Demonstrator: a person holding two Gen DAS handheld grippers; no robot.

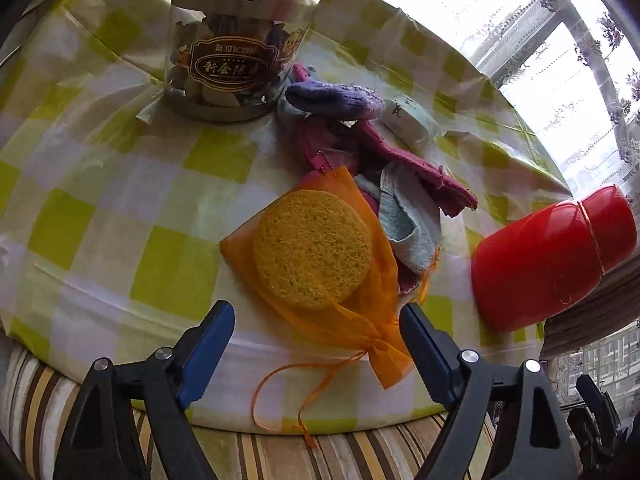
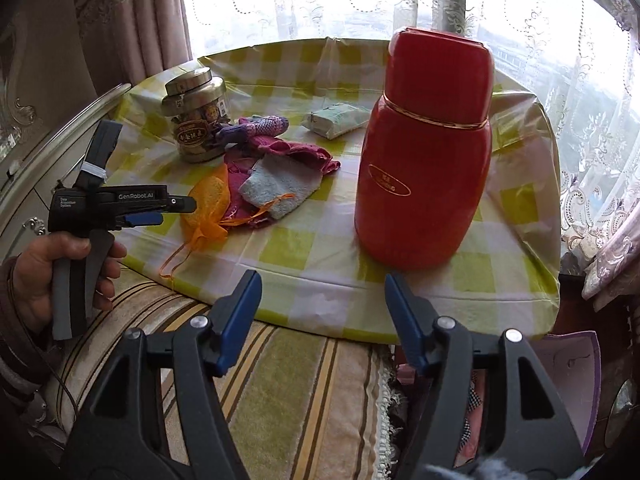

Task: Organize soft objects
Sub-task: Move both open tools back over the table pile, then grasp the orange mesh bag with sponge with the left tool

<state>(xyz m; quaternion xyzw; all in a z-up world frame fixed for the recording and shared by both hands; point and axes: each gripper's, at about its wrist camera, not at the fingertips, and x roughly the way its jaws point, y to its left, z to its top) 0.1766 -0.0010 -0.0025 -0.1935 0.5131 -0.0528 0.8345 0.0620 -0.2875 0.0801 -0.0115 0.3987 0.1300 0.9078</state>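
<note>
A yellow round sponge (image 1: 312,248) lies inside an orange mesh drawstring bag (image 1: 360,320) on the checked table. Behind it lies a pile of soft cloths: a light blue towel (image 1: 412,232), a magenta cloth (image 1: 416,164) and a purple knit glove (image 1: 336,98). My left gripper (image 1: 316,320) is open, its fingers on either side of the bag's tied neck, not touching. In the right wrist view the same pile (image 2: 280,176) and bag (image 2: 208,208) lie at the left, with the left gripper (image 2: 176,210) beside the bag. My right gripper (image 2: 322,284) is open and empty at the table's near edge.
A red thermos (image 2: 424,160) stands near the front right of the table (image 2: 320,300). A glass jar with a metal lid (image 1: 240,40) stands at the back left. A small wrapped packet (image 2: 336,120) lies behind the cloths. A striped cushion (image 2: 300,380) sits below the table edge.
</note>
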